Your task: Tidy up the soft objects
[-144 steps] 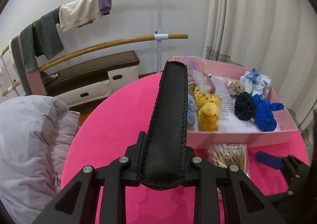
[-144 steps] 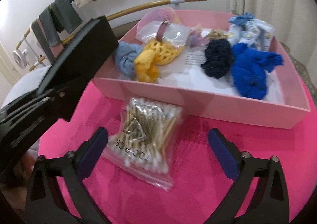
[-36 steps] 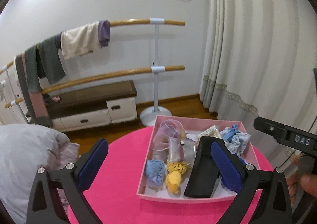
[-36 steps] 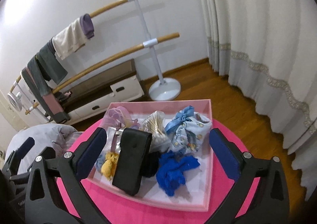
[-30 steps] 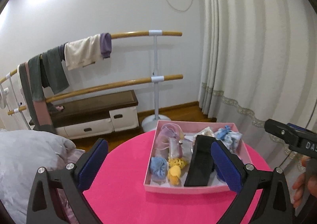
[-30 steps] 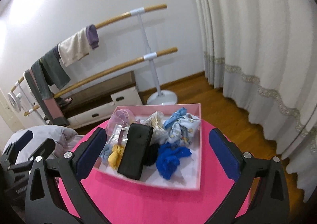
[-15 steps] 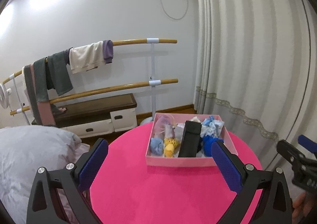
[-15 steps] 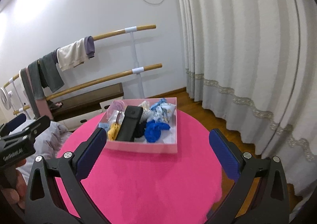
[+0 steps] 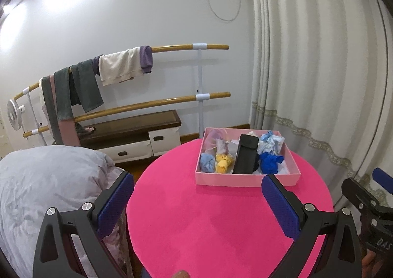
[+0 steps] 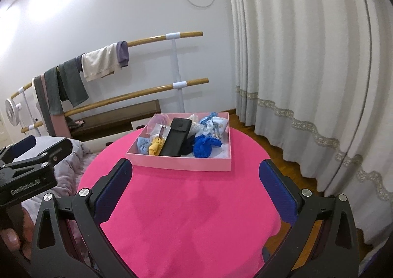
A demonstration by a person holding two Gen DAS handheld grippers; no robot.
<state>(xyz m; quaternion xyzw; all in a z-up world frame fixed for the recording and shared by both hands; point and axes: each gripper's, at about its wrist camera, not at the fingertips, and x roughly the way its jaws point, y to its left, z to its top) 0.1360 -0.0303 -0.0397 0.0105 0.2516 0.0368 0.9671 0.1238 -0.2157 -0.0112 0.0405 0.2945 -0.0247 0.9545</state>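
Bedroom corner w/ white wall, pale curtain (image 10: pixel 307 81) on the right, a wooden double-bar rack (image 9: pixel 157 76) hung w/ clothes. Round table (image 10: pixel 186 216) in hot pink carries a pink box (image 10: pixel 181 161) toward its far side.

All the soft bits sit inside that box — light blue puff (image 9: pixel 206 163), yellow knit (image 9: pixel 223 164), bright blue knit (image 9: pixel 269 164), patterned bundle (image 9: pixel 271 142) — plus a long black case (image 9: pixel 245 153) lying across them, long axis running front-to-back.

Left claw (image 9: pixel 199 198) wide open, holding nothing; right claw (image 10: pixel 196 189) same, nothing between its pads. Both hover well back from the box, which lies ahead of each: slightly right of centre for the left, about centred for the right.

Judgement: nothing loose left on the table, so task looks about done. Bare table in front of the box — plenty of open room; the box sits near the far edge.
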